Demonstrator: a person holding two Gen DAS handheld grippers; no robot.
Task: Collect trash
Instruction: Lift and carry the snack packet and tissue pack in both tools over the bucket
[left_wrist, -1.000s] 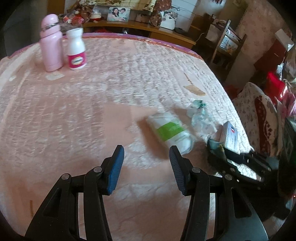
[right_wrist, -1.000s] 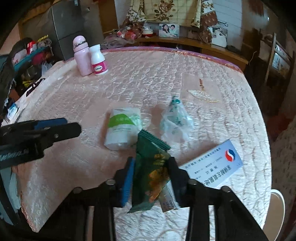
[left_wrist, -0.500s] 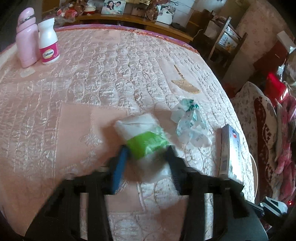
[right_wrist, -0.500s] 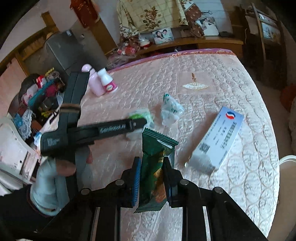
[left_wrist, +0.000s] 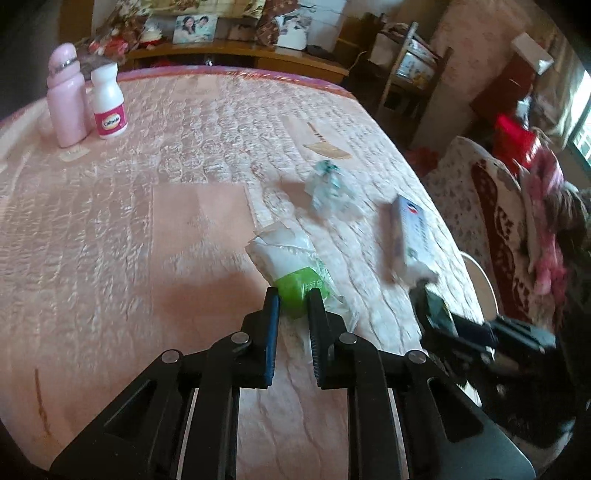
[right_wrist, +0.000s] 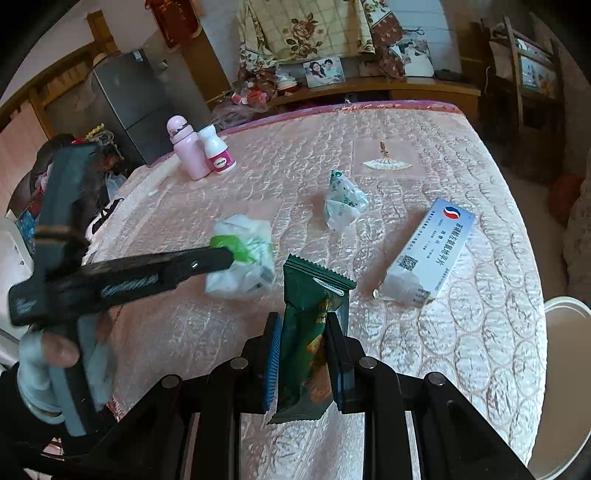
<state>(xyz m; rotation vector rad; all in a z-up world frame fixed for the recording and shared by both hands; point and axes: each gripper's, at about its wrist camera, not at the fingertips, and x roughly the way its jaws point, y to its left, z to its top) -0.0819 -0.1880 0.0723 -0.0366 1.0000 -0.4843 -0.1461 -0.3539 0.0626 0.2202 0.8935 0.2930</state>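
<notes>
Cluttered room, pink quilted counter (right_wrist: 424, 133). Left claw (left_wrist: 293, 300) now clamped on tissue pack (left_wrist: 291, 258), open a second ago. Right claw (right_wrist: 303, 325) gripping green snack wrapper (right_wrist: 314, 314). Crumpled plastic bag (right_wrist: 343, 201) and medicine box (right_wrist: 430, 251) left to collect.

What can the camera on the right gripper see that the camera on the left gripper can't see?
Only the right wrist view shows the grey fridge, the hand holding the left gripper, and the whole green snack wrapper pinched in the right gripper.

Only the left wrist view shows the flowery chair and the red box.

Both show the tissue pack, crumpled clear bag, medicine box, pink bottle and white bottle.
</notes>
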